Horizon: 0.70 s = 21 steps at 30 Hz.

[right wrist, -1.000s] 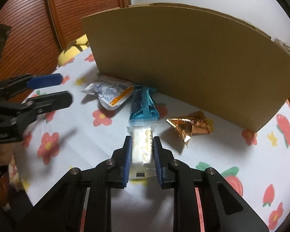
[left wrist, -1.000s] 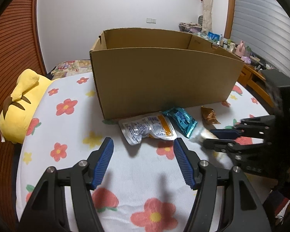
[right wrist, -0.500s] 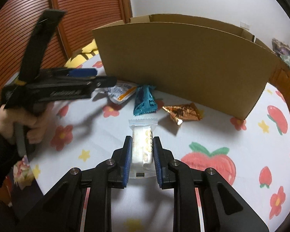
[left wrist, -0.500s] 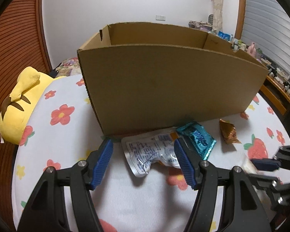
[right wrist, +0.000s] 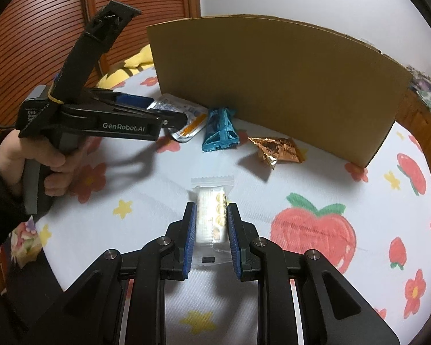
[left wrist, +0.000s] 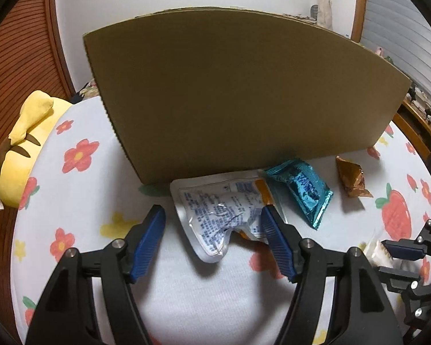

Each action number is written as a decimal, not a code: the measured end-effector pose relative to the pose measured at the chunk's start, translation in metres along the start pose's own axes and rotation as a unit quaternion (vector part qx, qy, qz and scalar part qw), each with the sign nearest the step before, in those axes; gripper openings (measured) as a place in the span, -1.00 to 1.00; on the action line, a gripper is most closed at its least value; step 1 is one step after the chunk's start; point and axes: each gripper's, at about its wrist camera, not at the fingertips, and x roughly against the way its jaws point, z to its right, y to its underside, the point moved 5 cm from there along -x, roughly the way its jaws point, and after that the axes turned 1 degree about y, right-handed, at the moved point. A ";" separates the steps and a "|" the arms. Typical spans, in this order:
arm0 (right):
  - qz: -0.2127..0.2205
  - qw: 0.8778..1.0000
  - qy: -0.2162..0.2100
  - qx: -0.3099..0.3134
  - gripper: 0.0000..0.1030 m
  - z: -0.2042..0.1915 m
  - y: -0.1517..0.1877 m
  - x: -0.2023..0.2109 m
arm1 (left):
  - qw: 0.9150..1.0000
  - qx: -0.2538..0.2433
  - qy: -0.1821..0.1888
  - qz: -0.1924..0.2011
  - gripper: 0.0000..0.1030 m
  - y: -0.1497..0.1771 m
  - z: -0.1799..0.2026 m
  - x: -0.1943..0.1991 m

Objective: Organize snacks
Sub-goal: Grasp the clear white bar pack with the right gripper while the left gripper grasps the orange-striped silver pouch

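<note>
- While your right hand-held gripper (right wrist: 209,230) pinches the clear snack packet (right wrist: 211,201) over the table (right wrist: 316,258), the cardboard box (right wrist: 273,86) stands straight ahead.
- Your left hand-held gripper (left wrist: 212,227), spread wide, is nearer the silver pouch (left wrist: 224,210), which lies between its fingers, long axis pointing forward.

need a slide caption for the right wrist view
Right gripper clamps a clear snack pack; left gripper reaches the silver pouch by the box.

Yellow plush (left wrist: 23,146) — floral tablecloth (left wrist: 80,189)
</note>
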 end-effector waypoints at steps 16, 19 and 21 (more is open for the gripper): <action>0.000 1.000 -0.002 -0.001 -0.62 0.000 -0.004 -0.004 | 0.999 -0.030 0.033 0.027 -0.29 0.017 0.021 0.033; 0.001 1.000 -0.001 -0.001 -0.62 0.000 -0.004 -0.004 | 0.998 -0.028 0.039 0.037 -0.35 0.022 0.024 0.044; 0.001 1.000 -0.001 0.000 -0.62 0.000 -0.004 -0.004 | 0.998 -0.031 0.039 0.045 -0.44 0.025 0.024 0.049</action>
